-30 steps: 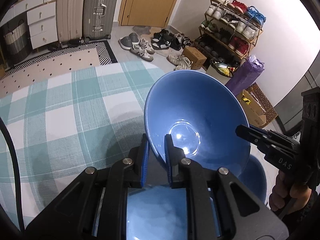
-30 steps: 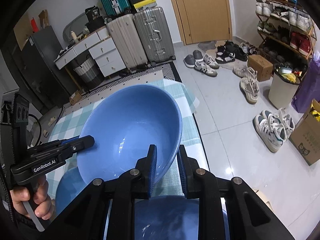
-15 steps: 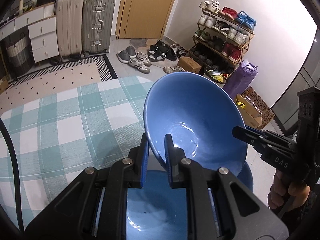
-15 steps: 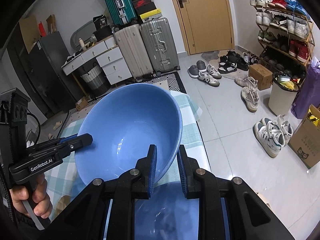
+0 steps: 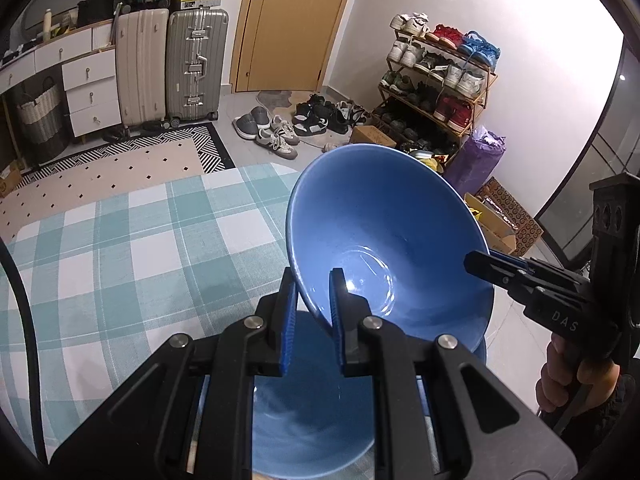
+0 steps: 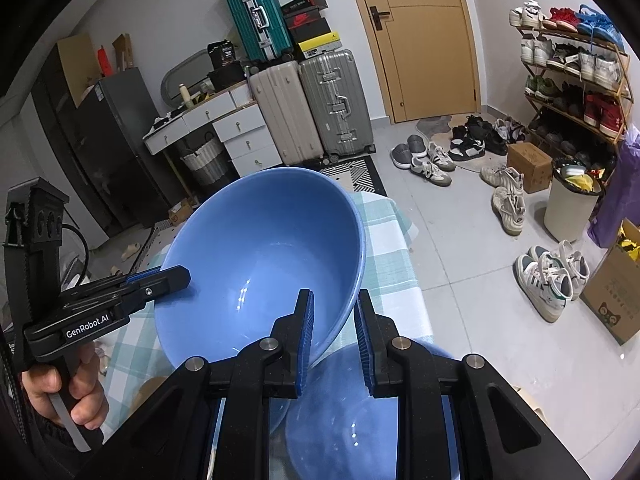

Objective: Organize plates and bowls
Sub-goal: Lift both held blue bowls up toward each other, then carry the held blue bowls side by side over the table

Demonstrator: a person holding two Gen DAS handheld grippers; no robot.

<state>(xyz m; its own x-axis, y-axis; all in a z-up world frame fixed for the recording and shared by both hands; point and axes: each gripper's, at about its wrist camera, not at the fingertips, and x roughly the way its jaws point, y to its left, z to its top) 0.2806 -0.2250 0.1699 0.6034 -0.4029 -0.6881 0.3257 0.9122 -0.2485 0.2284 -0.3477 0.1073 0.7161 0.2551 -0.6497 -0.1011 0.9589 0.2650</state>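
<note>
A large blue bowl [image 5: 384,236] is held in the air between both grippers, tilted. My left gripper [image 5: 313,280] is shut on its left rim. My right gripper [image 6: 334,300] is shut on the opposite rim; it shows in the left wrist view [image 5: 480,260] at the bowl's right edge. The left gripper shows in the right wrist view [image 6: 176,276] on the bowl's [image 6: 260,264] left rim. A second blue bowl [image 5: 312,408] sits below on the table, also visible in the right wrist view [image 6: 360,408].
The table has a teal and white checked cloth [image 5: 120,248]; its far right edge [image 6: 404,240] drops to a tiled floor. Suitcases [image 5: 196,64], white drawers [image 5: 88,92], a shoe rack [image 5: 440,80], loose shoes [image 6: 548,276] and boxes stand beyond.
Both grippers have lifted the held bowl higher above the lower bowl and the table. The views tilted up toward the room. The grips have not changed.
</note>
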